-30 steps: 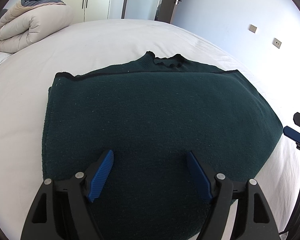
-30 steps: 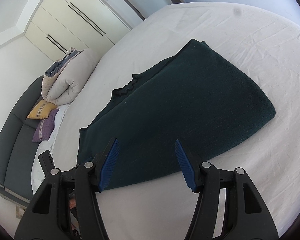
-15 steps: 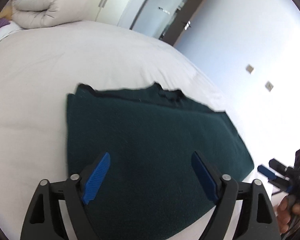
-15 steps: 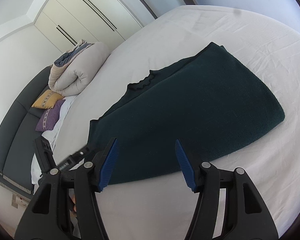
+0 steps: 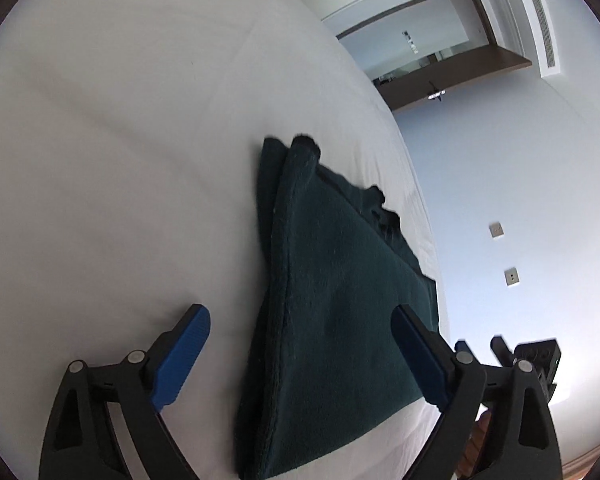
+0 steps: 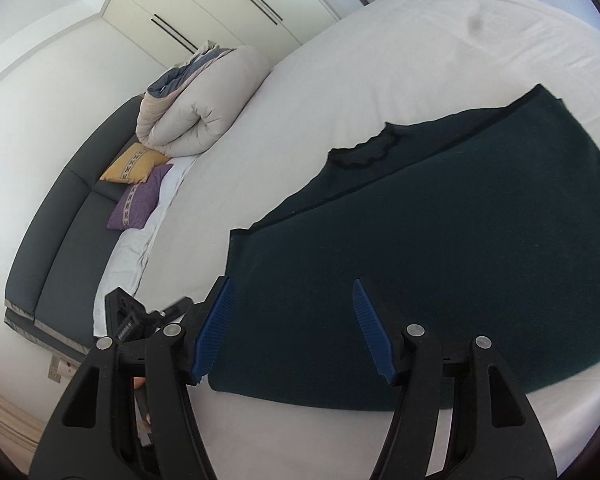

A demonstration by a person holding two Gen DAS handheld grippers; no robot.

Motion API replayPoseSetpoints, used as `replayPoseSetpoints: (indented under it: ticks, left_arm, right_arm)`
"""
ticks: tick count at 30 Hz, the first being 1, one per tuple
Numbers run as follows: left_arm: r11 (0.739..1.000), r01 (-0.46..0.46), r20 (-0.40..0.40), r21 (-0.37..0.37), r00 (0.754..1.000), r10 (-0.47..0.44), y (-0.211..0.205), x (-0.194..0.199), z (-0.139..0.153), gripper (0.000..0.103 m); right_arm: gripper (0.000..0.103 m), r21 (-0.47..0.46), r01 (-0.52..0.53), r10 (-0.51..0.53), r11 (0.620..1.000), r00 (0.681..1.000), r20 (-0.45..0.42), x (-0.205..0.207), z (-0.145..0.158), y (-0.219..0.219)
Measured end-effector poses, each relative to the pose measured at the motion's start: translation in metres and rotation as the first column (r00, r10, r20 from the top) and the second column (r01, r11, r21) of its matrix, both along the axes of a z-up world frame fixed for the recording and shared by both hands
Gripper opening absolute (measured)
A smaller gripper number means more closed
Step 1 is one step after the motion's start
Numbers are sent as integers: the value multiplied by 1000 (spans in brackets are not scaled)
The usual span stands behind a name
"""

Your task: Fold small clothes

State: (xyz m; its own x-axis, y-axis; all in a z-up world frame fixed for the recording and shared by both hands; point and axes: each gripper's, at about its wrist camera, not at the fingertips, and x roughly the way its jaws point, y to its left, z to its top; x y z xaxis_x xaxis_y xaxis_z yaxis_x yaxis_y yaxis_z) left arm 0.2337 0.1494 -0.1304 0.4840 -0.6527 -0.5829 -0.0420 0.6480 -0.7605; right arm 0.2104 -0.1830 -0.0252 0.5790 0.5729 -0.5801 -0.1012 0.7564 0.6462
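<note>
Dark green sweater (image 6: 440, 280) lies flat on the white bed (image 6: 380, 60), already doubled over: I can see two stacked layers along its left edge (image 5: 276, 280), and the neckline (image 6: 364, 156) sticks out past the top layer on the far side. It sits near the bed's near edge.

My left gripper (image 5: 300, 356) hovers over the sweater's left edge, tilted hard, fingers spread wide, nothing between them. One finger (image 5: 184, 344) is over bare sheet, the other (image 5: 420, 356) over the knit. My right gripper (image 6: 296, 328) hovers over the sweater's near-left corner, fingers also spread and empty. The two grippers are close together; each shows up at the edge of the other's view.

Beyond the sweater, on its far-left side: rolled duvet (image 6: 196, 112), yellow pillow (image 6: 134, 164) and purple pillow (image 6: 140, 200) against a dark headboard (image 6: 60, 220).

My read: one fold done, next one pending. Risks:
- Pinching only the top layer at the left edge, so the stack shears and the fold comes apart.
- Thick, fuzzy knit; a shallow bite probably slips out mid-lift.
- Both grippers crowding one corner; they could collide.
- Catching the sheet with the knit and dragging the whole thing.
</note>
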Motion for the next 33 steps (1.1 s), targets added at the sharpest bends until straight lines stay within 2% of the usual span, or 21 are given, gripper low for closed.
replayPoseSetpoints:
  ticks: [5,8,9,11,12,13,14,15,16,18,22,29,31,33]
  left_arm:
    - [994,88,-9,61,996,-87,-33,-3,-1,93]
    - [993,110,-9,51,994,-110,-43,-1,-2,92]
    - [992,117,-9,44,993,-116,-44,0,-2,89]
    - [990,136,-22,38,991,-135,-48,2,-6,77]
    - [990,137,-27,40,990,-136,-48,3,-8,68]
    - [991,132,-35,36,991,-131,-47,3,-11,53]
    - [991,132,-49,23,990,-131,-46,4,-14,43]
    - [992,129,-71,0,989,-129,-44,6,-19,21]
    - [992,121,-90,-27,988,-123,-41,7,-25,18]
    - [991,115,-99,-61,988,-121,-39,9,-29,17]
    - [992,119,-87,-45,989,-122,-42,10,-25,16]
    - [992,106,-56,-65,992,-109,-37,10,-19,15]
    - [992,114,-28,-59,993,-116,-39,10,-10,15]
    - [992,122,13,-27,992,-122,-43,9,3,15]
  right_arm:
    - [60,61,-61,65,996,997,-52,33,-5,18]
    - [60,87,-109,118,990,988,-96,55,-12,30]
    - [60,100,-127,138,987,984,-117,64,-17,34]
    - [60,128,-132,152,983,974,-165,82,-29,39]
    - [60,136,-132,156,982,971,-182,90,-35,43]
    - [60,150,-140,169,979,965,-199,99,-40,46]
    - [60,164,-142,176,976,960,-217,107,-46,49]
    - [60,178,-140,180,974,955,-235,115,-52,52]
    - [60,191,-141,186,971,951,-246,122,-56,56]
    - [60,198,-157,207,967,942,-263,136,-65,63]
    - [60,146,-188,229,971,903,-362,162,-101,80]
    - [60,116,-219,241,969,940,-241,162,-116,91]
    - [60,147,-220,248,964,946,-210,162,-118,87]
    - [60,232,-176,228,957,948,-221,163,-118,74]
